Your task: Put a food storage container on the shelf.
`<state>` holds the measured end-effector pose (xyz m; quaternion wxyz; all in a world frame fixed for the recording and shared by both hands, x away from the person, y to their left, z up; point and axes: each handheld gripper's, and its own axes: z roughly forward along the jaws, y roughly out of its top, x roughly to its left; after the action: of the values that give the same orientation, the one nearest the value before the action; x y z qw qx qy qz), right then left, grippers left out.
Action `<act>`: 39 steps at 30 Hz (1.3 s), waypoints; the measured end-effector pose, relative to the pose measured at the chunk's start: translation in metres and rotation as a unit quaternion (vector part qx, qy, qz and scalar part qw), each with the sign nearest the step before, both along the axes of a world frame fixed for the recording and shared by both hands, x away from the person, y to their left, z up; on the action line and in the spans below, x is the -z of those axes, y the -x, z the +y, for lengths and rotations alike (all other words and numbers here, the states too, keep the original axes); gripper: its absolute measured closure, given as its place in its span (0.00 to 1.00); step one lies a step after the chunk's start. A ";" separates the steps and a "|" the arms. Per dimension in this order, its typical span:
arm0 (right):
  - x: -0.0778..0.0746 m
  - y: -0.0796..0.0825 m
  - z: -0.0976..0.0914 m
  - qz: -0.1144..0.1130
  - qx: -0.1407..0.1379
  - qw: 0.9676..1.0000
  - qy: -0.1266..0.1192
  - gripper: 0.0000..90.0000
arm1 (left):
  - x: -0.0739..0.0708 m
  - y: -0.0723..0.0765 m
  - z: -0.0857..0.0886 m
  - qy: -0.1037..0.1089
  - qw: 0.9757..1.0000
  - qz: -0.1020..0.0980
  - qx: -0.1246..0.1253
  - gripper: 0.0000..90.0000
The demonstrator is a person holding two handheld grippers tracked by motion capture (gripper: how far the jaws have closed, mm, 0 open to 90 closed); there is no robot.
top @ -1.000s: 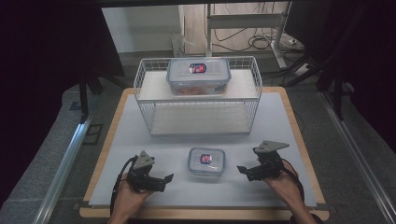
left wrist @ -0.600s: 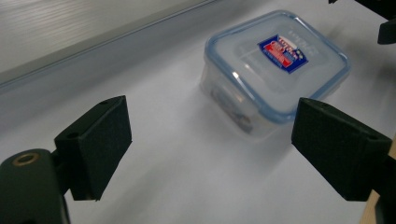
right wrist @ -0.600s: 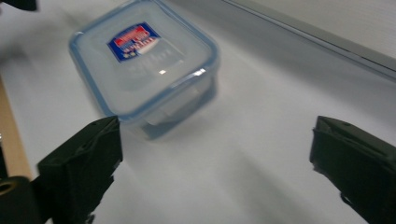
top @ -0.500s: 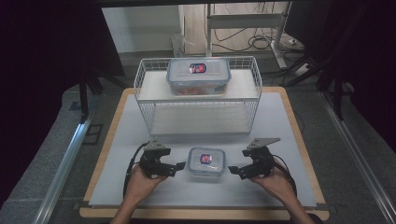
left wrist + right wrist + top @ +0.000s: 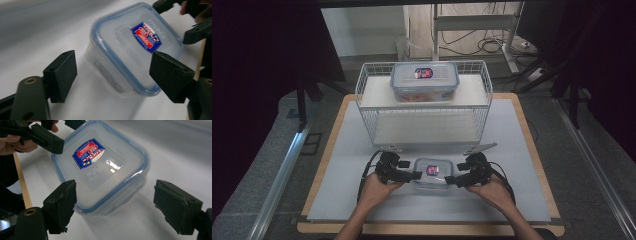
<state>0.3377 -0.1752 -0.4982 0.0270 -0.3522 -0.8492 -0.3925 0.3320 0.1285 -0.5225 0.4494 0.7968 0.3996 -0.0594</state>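
Fingers on both my grippers stand apart and have just been narrowing, with nothing pinched yet. On the left gripper (image 5: 411, 175) the black pads (image 5: 62, 75) sit either side of one corner of the small container (image 5: 432, 172); in the left gripper view one pad is off to the side on bare table, the other overlaps the lid's blue rim, though I can't quite tell if it touches. On the right gripper (image 5: 451, 180) the pads (image 5: 61, 203) bracket the opposite corner; in the right gripper view one pad is just at the rim, the other well clear on the white surface. So both jaws are open around the box, not clamped.

Small container: clear plastic, blue-sealed lid, red and blue label on top, sitting flat on the white table mat (image 5: 522, 150) near my edge, between my two hands, in front of the wire basket (image 5: 424, 122). Left hand (image 5: 374, 192) and right hand (image 5: 492, 192) come in from the bottom of the high view, grippers pointing inward at the box from either side.

A larger container (image 5: 424, 82) of the same kind, also labelled, sits up on the rear of the wire basket, well apart from the grippers. The mat lies on a wooden-edged board (image 5: 324, 165).
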 end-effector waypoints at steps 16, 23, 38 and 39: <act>0.005 -0.001 -0.009 0.068 0.001 0.996 -0.051 0.54 | -0.001 0.011 0.003 0.037 0.999 0.021 0.008 0.47; 0.008 0.003 -0.014 0.082 0.003 0.993 -0.085 0.60 | 0.000 0.022 0.012 0.057 0.998 0.022 0.005 0.56; 0.009 0.007 -0.016 0.076 -0.011 0.992 -0.101 0.64 | 0.003 0.029 0.018 0.079 0.996 0.031 -0.002 0.60; 0.009 0.007 -0.017 0.077 -0.012 0.992 -0.104 0.64 | 0.004 0.029 0.018 0.082 0.996 0.032 -0.003 0.60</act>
<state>0.3305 -0.1918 -0.5076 0.1338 -0.3662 -0.8034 -0.4500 0.3026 0.1469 -0.5261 0.5005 0.7535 0.4100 -0.1164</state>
